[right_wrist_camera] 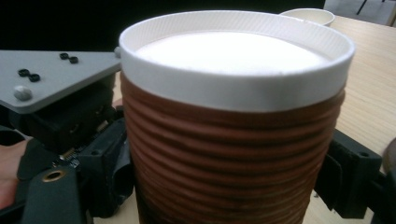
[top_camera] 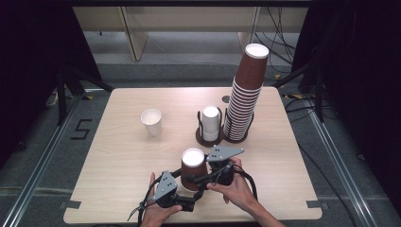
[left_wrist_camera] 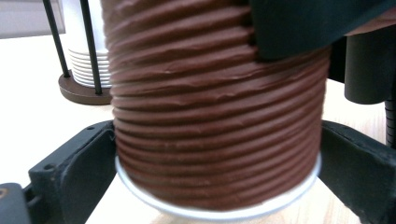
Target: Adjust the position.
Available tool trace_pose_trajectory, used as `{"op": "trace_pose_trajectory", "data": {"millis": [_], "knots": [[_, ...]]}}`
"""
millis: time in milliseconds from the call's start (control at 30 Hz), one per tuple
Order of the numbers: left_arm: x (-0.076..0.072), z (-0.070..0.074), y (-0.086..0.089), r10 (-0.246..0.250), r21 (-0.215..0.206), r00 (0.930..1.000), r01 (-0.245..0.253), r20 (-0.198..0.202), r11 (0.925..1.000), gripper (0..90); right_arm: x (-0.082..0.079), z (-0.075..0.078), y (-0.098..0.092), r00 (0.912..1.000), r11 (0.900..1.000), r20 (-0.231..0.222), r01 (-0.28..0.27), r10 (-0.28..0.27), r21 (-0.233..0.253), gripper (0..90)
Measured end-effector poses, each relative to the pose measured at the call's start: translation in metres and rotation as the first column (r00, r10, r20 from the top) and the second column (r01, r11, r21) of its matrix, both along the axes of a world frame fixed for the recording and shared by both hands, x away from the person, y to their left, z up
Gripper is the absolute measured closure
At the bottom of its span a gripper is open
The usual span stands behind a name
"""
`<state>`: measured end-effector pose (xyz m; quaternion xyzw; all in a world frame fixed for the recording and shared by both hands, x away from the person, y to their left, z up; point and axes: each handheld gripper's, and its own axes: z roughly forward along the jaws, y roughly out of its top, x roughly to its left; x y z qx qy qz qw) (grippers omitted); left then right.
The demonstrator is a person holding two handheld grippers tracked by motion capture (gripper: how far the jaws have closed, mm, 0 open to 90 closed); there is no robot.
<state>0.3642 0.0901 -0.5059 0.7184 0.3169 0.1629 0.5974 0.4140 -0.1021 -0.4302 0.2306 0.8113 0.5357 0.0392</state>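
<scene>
Between both sets of jaws, upright, the brown ribbed cup [top_camera: 193, 168] is standing; left gripper [top_camera: 185, 201] is clamping its base, right gripper [top_camera: 201, 178] its upper wall.

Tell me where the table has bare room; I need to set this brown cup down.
Free: the left half around the white cup, and the right edge beyond the tall brown stack. Crowded: the middle, by the holder, and the near edge with both grippers.

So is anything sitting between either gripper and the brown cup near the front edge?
Nothing visible. The brown ribbed cup already sits between the jaws of both the left gripper and the right gripper. The white cup and the tall stack stand farther back.
</scene>
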Motion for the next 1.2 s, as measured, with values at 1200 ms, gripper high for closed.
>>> {"op": "trace_pose_trajectory", "data": {"millis": [1200], "knots": [[0.002,0.010,0.011,-0.148,0.251,0.9880,0.133,0.043,0.9589,9.6,0.001,0.024,-0.016,0.9944,0.991,-0.018,-0.105,0.104,-0.083,15.7]]}}
